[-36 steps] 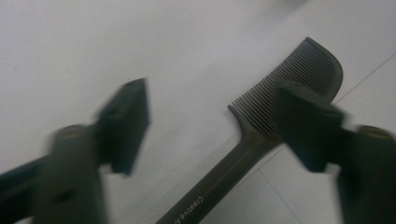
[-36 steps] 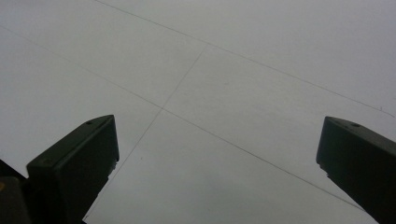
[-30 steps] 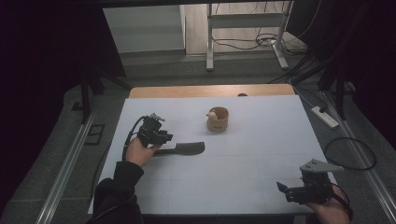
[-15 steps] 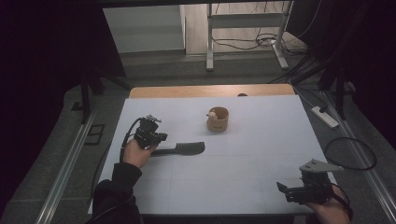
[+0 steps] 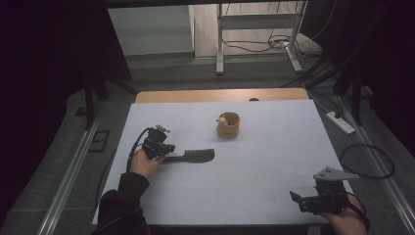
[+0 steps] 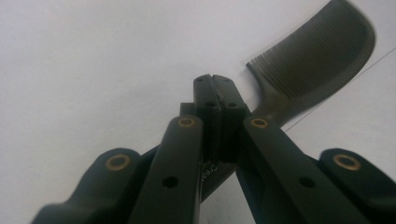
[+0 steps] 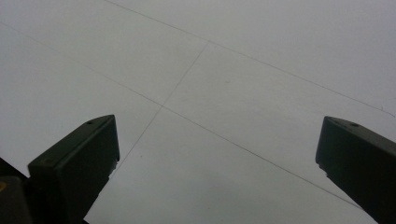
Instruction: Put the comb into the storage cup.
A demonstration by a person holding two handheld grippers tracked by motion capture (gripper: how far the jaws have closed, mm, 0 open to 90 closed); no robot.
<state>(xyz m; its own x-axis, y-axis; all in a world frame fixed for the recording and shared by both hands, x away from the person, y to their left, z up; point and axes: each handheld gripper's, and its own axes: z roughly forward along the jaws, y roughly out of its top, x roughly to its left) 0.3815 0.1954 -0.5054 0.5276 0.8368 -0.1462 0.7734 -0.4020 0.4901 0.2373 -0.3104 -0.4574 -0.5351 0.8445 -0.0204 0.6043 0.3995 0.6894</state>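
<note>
Left of wooden cup (image 5: 228,125), near desk (image 5: 274,161) edge: left hand-held gripper (image 5: 165,148) clamping comb (image 5: 192,156) handle; lift pending. Right hand-held gripper (image 5: 295,198) idling, jaws apart, holding nothing.

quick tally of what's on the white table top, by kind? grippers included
Comb: 1
Wooden cup: 1
Grippers: 2, left gripper with jaws shut on the comb handle, right gripper with jaws open
Total: 4
</note>
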